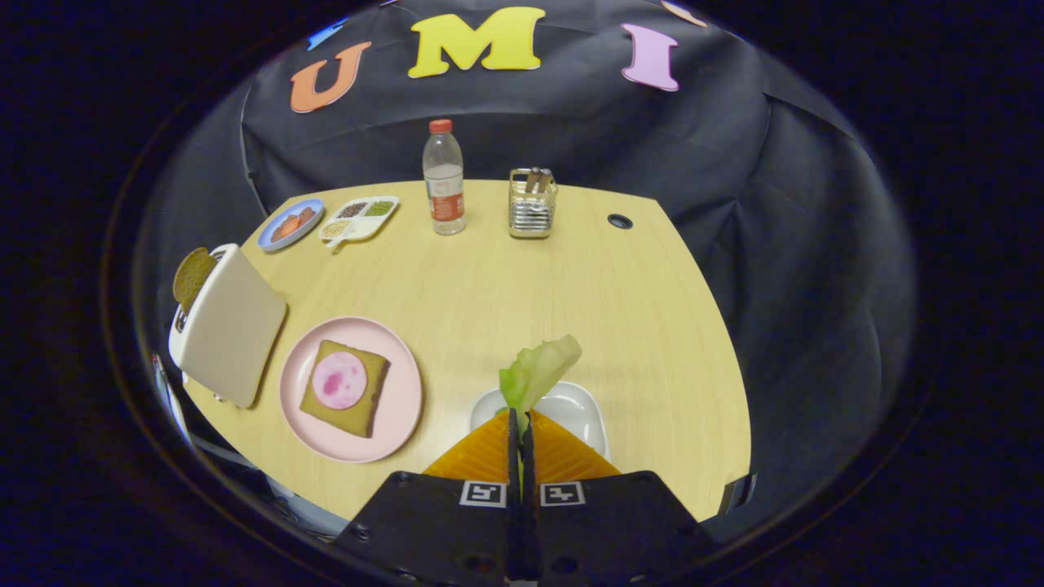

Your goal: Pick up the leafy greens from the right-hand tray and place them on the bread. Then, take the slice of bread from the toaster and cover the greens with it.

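Gripper: the gripper (520,420) sits at the bottom centre of the frame, its two orange fingers (481,452) pressed together and clamped on the stem of the leafy greens (538,371).
Leafy greens: a pale green leaf rising from between the fingertips and leaning toward the upper right, held above the white tray (583,408).
White tray: lower centre of the frame, just beyond the fingertips, partly hidden by them.
Pink plate: the pink plate (400,408) lies at the lower left, beside the tray but apart from it.
Bread: a square slice of bread (371,395) lies flat on the pink plate, with a round pink slice of meat (339,380) on top.
Toaster: a white toaster (228,326) stands at the left edge, just beside the pink plate, with a brown bread slice (192,277) sticking out of its slot.
Surface: the light wooden surface (506,285) carries, along its far edge in the upper part of the frame, a blue plate (289,224), a divided tray of food (359,218), a water bottle (444,179) and a wire holder (533,204).
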`<state>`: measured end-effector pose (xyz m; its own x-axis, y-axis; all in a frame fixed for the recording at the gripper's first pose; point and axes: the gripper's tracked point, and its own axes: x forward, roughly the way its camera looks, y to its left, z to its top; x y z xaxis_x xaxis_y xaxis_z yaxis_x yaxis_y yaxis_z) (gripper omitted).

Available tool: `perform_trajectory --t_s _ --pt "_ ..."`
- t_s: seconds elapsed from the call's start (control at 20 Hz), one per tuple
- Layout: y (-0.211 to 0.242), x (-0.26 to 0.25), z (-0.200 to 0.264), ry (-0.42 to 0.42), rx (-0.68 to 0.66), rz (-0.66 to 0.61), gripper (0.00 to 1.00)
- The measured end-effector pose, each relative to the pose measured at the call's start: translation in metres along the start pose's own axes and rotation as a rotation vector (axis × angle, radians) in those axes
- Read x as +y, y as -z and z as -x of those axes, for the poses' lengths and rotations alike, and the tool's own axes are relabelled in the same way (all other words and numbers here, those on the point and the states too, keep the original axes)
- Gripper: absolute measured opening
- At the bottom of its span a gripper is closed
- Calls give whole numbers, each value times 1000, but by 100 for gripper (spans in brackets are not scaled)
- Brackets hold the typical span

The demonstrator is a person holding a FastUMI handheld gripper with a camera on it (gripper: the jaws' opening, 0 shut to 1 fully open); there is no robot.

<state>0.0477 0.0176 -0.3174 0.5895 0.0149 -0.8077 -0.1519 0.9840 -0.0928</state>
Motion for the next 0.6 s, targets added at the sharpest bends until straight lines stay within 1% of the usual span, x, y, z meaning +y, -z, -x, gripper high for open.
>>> perform_trajectory --t_s 0.1,0.2,0.35,0.45,0.6 --pt "-10 21 14 -10 -19 32 1" --pt "-16 53 25 -43 -26 59 0" --pt "-22 94 29 -83 -29 99 0" --pt "-19 126 28 -116 -6 105 0" --pt "-12 177 27 -186 29 129 0"
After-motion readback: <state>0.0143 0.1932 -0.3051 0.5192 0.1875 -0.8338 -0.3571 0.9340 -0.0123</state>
